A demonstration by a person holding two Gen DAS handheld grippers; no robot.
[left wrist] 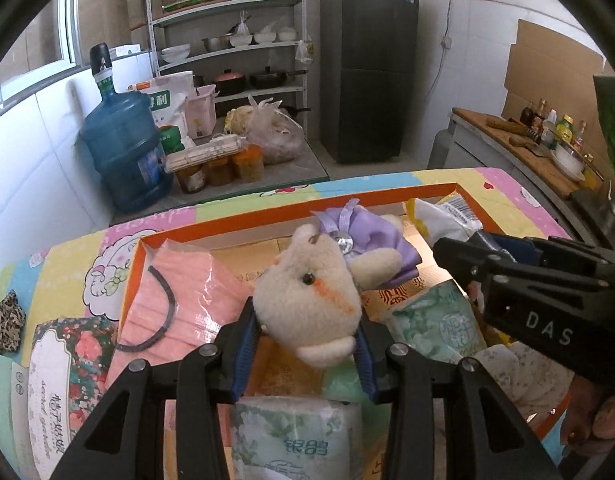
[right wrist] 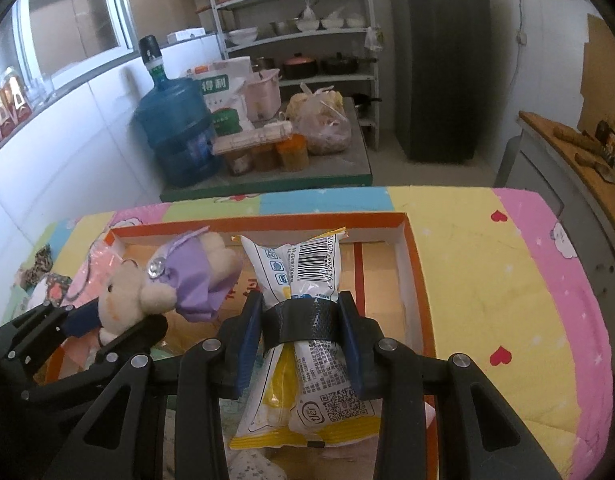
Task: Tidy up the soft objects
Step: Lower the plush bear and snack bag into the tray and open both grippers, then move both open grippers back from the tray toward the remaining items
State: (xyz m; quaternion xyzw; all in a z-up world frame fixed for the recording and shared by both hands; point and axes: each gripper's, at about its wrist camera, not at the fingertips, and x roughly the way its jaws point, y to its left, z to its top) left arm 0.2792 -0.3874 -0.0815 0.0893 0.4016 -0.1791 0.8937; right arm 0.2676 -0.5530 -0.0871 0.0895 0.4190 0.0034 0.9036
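Patchwork pastel tablecloth (right wrist: 487, 264) with hearts and cartoon prints, spread over the table. On it, shallow orange-rimmed cardboard box (right wrist: 411, 240), open-topped. Inside the box at left, pink plastic-wrapped pack (left wrist: 179, 292) with a black hair band (left wrist: 163, 320) lying on top; nearer, green-patterned tissue packs (left wrist: 295, 436). Over the box, cream plush bear in a lilac dress (left wrist: 311, 292), head clamped between the blue pads of the left gripper (left wrist: 307, 344), body hanging toward the far rim. Just beside it, white-and-yellow plastic snack bag (right wrist: 307, 264) with a barcode, cinched by a black band (right wrist: 303, 320), pinched at the waist by the right gripper (right wrist: 303, 344). Outside the box at left, floral tissue pack (left wrist: 67, 344) and leopard-print scrunchie (left wrist: 7, 320) on the cloth.
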